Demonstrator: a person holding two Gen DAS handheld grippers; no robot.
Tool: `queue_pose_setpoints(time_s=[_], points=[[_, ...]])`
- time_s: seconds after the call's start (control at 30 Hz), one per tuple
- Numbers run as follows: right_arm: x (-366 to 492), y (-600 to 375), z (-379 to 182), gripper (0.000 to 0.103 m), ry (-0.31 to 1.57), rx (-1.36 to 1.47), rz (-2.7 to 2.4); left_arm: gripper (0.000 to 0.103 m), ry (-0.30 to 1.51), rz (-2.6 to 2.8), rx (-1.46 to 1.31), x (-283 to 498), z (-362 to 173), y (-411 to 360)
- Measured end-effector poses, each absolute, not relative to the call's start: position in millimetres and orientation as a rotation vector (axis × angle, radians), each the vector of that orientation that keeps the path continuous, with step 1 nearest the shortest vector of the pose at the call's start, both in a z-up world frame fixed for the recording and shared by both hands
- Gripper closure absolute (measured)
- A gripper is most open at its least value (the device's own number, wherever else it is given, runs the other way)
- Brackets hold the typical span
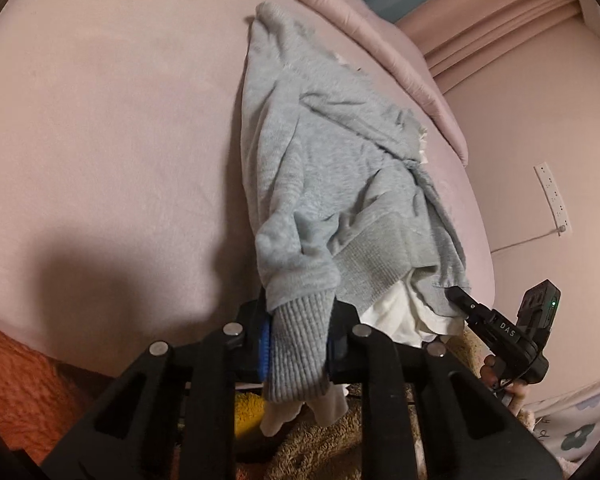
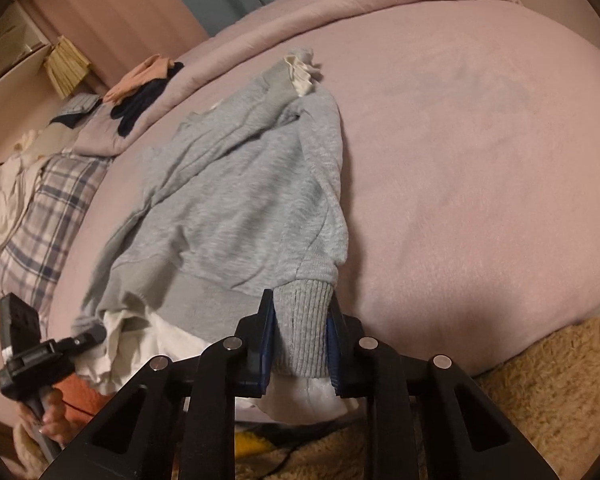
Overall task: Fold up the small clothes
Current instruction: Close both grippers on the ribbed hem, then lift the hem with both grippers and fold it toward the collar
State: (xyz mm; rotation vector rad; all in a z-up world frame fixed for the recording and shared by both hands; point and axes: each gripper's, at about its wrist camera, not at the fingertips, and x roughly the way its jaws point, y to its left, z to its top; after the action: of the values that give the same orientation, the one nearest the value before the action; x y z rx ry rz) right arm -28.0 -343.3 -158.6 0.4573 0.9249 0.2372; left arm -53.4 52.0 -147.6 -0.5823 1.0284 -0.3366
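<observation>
Black left gripper [image 1: 298, 340], blue-padded fingers [image 1: 263, 344], silver screws, white "DAS" lettering, bare-skinned hand [image 2: 50, 412]

Sweater [image 2: 236, 200] lies on bed [image 2: 480, 160]; clothes pile [image 2: 40, 184] at its left.

Pale grey sweater [image 2: 236, 200] with white lining, pink bedsheet [image 2: 480, 160], blue-and-white plaid cloth [image 2: 48, 216], tan fleece [image 2: 548, 376].

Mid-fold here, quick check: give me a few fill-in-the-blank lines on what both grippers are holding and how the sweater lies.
1. Each gripper, left and right, is shut on a ribbed ____ of the grey sweater.
2. The sweater's body lies on the ____ bed cover.
3. The layer peeking out below the grey hem is ____.
4. The checked fabric lies at the ____ edge of the right wrist view.

Missing words: cuff; pink; white; left
</observation>
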Motion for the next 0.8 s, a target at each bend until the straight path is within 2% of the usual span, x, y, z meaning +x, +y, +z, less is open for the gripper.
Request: queue_pose_setpoints(time_s=[0.43, 0.8], points=[[-51.4, -349.4, -124.1, 0.08, 0.813, 0.516, 0.334, 0.086, 0.943, -0.365, -0.578, -87.5, -112.0, 70.0], [-61.6, -341.5, -115.8, 0.08, 0.822, 0.471, 0.334, 0.086, 0.938, -0.381, -0.547, -84.9, -98.9, 68.8]])
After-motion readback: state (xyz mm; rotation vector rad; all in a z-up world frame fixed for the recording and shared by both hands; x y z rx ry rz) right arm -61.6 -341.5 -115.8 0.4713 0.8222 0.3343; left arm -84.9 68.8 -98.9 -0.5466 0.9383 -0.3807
